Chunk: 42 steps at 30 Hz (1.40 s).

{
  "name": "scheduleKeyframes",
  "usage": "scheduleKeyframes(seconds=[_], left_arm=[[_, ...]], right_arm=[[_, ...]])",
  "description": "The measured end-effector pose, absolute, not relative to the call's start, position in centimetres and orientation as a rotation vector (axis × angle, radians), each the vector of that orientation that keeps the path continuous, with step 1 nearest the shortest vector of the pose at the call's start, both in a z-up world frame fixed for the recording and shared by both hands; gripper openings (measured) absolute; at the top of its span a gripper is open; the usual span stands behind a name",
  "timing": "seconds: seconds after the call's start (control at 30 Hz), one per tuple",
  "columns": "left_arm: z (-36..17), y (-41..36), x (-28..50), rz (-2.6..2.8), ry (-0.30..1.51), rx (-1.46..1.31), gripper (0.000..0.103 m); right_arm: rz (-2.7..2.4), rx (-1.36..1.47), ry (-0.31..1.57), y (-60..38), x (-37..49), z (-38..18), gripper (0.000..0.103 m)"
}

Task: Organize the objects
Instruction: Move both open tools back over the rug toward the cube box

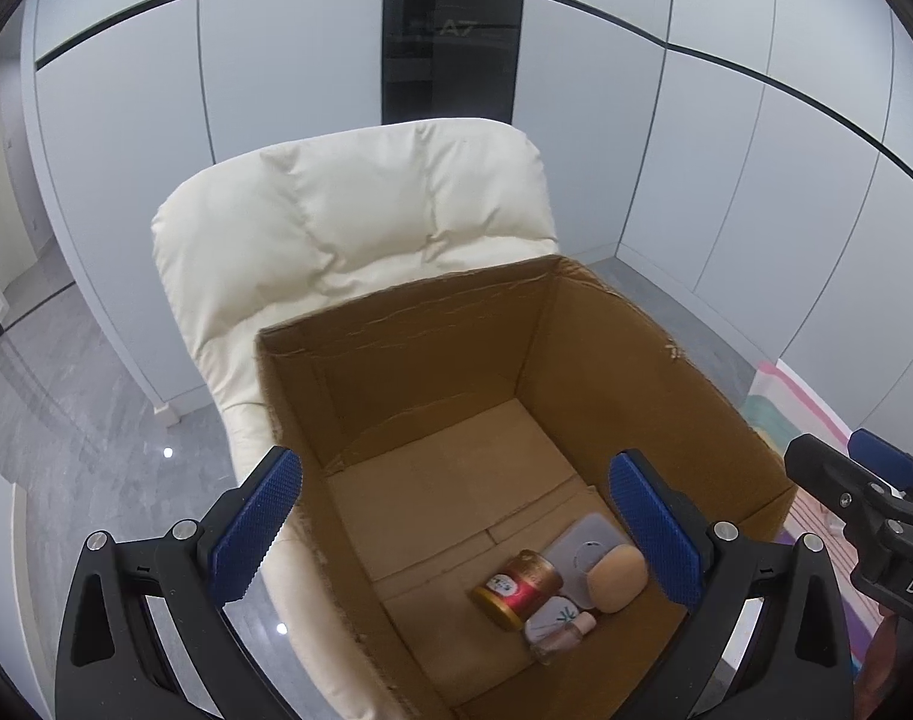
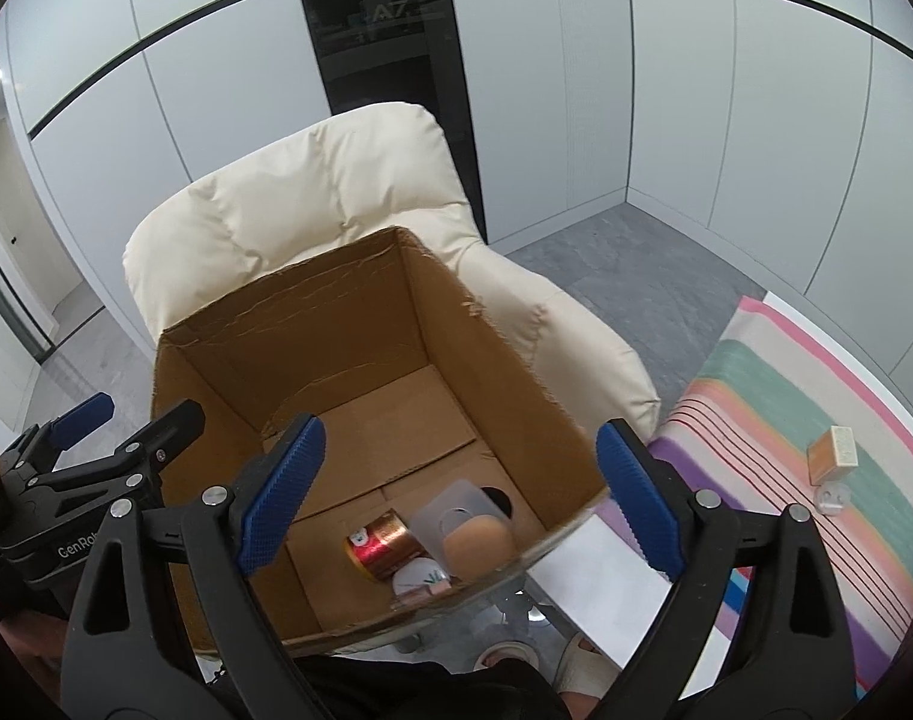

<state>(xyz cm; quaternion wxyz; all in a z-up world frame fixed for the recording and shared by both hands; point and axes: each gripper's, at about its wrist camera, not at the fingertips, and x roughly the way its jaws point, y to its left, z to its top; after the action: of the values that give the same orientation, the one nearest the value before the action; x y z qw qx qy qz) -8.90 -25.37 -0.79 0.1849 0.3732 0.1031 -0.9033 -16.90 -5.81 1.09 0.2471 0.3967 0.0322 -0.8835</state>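
A red and gold cylindrical tin (image 1: pixel 518 590) lies on its side in the near corner of the open brown cardboard box (image 1: pixel 666 372), touching a translucent grey square lidded container (image 1: pixel 582 546), a tan oval sponge (image 1: pixel 619 577) and a small white round compact (image 1: pixel 549 618). The box sits on a cream padded armchair (image 1: pixel 336 228) beside a table with a pastel striped cloth (image 2: pixel 774 396), where a small orange and white box (image 2: pixel 833 452) stands. Above the box, the left gripper (image 1: pixel 456 534) and right gripper (image 2: pixel 459 492) both hang with blue-padded jaws spread wide, holding nothing.
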Motion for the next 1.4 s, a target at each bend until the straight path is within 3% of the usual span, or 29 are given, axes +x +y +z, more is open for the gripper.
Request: scheduleKeyframes(seconds=[1.4], left_arm=[[-0.7,-9.6,-15.8,-2.808,0.13,1.161,0.103]], right_arm=[[-2.674,1.172,-0.086,11.9,-18.8,1.3,0.094]])
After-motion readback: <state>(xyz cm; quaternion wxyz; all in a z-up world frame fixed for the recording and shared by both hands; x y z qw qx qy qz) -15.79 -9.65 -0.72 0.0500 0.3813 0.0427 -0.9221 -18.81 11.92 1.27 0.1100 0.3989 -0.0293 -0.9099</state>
